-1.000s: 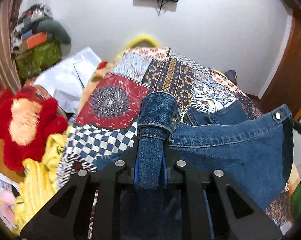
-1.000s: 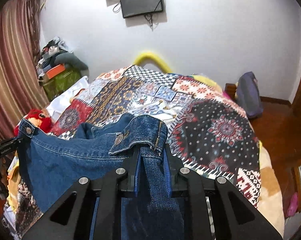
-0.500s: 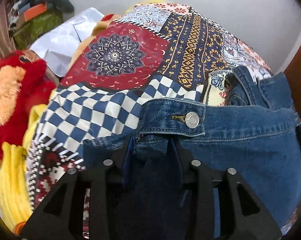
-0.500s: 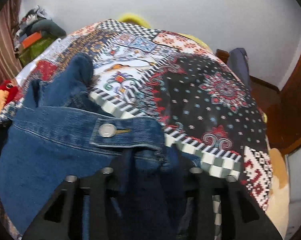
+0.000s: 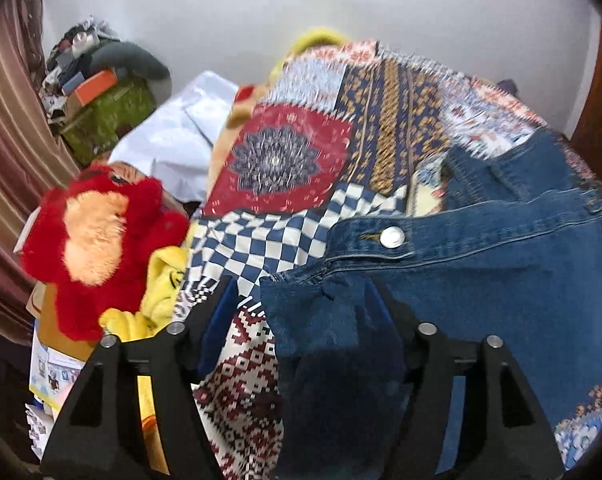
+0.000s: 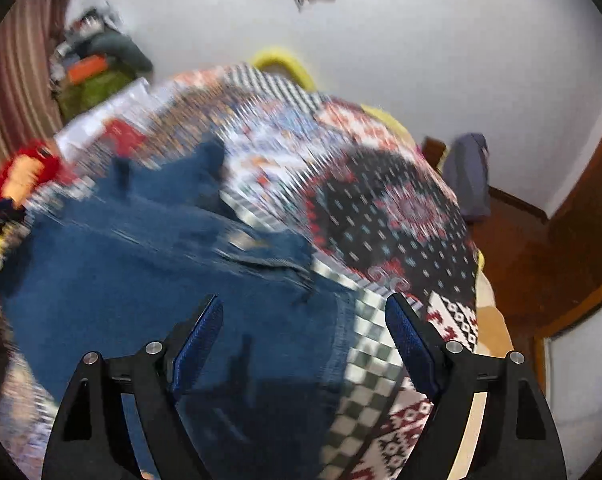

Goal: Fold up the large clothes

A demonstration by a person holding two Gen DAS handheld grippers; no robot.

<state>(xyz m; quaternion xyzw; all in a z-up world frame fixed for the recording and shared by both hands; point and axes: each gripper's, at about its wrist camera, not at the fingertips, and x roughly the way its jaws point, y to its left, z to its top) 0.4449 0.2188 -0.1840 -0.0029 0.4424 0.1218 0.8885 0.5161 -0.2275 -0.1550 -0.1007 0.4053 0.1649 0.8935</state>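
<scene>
Having just spread, both jaws of the left hand-held gripper and right hand-held gripper straddle the jacket unpinched, so a careless lift could snag denim and undo the fold.

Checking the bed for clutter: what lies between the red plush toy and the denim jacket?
In the left wrist view, patchwork bedspread and a yellow cloth lie between red plush toy and denim jacket.
</scene>
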